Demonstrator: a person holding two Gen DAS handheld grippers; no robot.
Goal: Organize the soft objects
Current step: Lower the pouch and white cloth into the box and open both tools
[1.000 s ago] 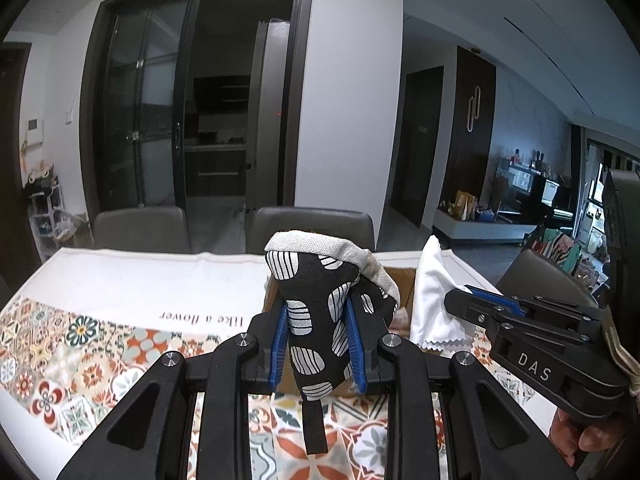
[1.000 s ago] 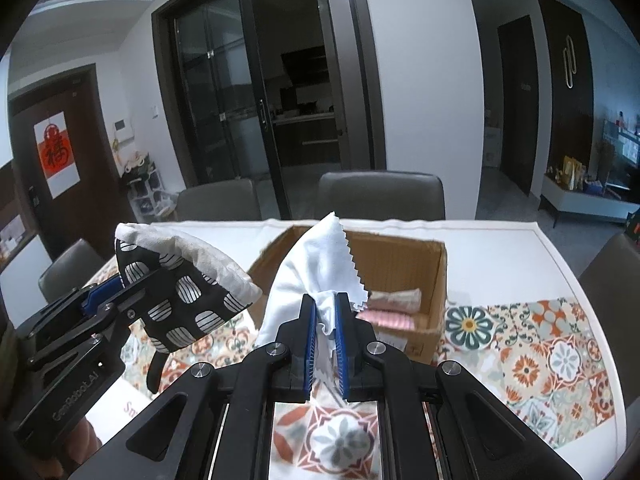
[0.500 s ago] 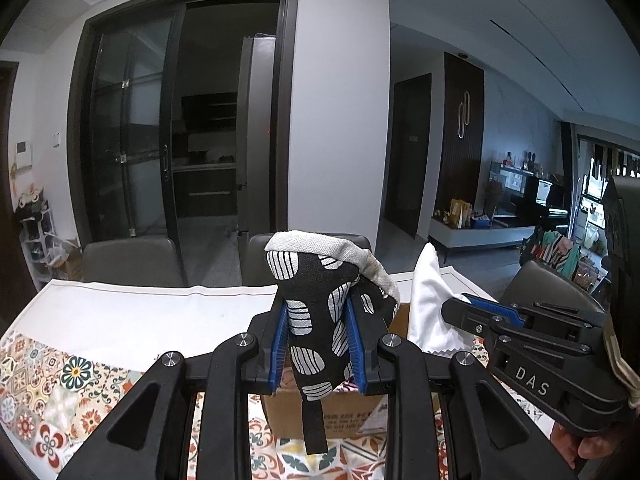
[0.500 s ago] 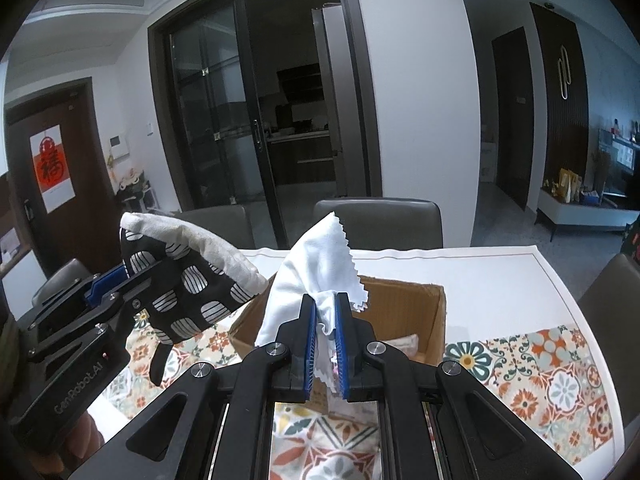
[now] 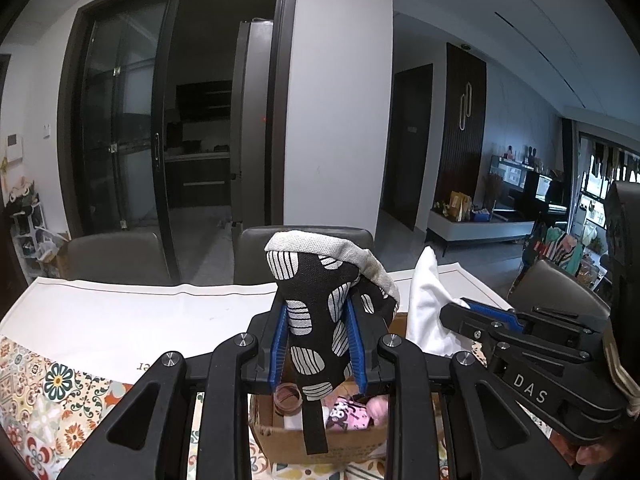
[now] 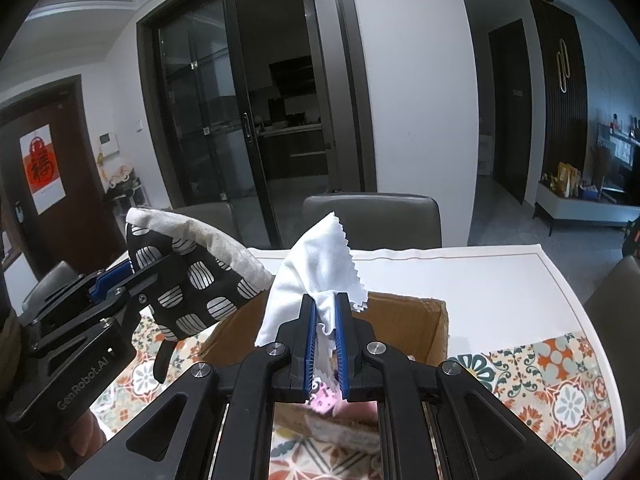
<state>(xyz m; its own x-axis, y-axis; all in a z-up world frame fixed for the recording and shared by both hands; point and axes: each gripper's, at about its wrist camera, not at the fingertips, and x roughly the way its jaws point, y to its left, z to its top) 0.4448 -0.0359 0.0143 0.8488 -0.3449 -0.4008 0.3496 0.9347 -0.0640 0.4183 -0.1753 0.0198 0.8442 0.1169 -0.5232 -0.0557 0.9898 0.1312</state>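
My left gripper (image 5: 318,344) is shut on a black oven mitt (image 5: 320,304) with white striped spots and a beige lining, held above the near edge of an open cardboard box (image 5: 296,440). The mitt also shows in the right wrist view (image 6: 192,280). My right gripper (image 6: 324,340) is shut on a white cloth (image 6: 316,268) with zigzag edges, above the same box (image 6: 436,320). The cloth also shows in the left wrist view (image 5: 428,304). Inside the box lie a pink patterned item (image 5: 352,416) and a brown ring (image 5: 288,396).
The box stands on a table with a white and floral tablecloth (image 6: 560,376). Grey chairs (image 6: 372,220) stand at the table's far side, and another chair (image 5: 560,292) at the right. Behind are dark glass doors and a white wall.
Both grippers have moved forward and closer to the box, which now lies right below them with its contents in view. Each still holds its item.
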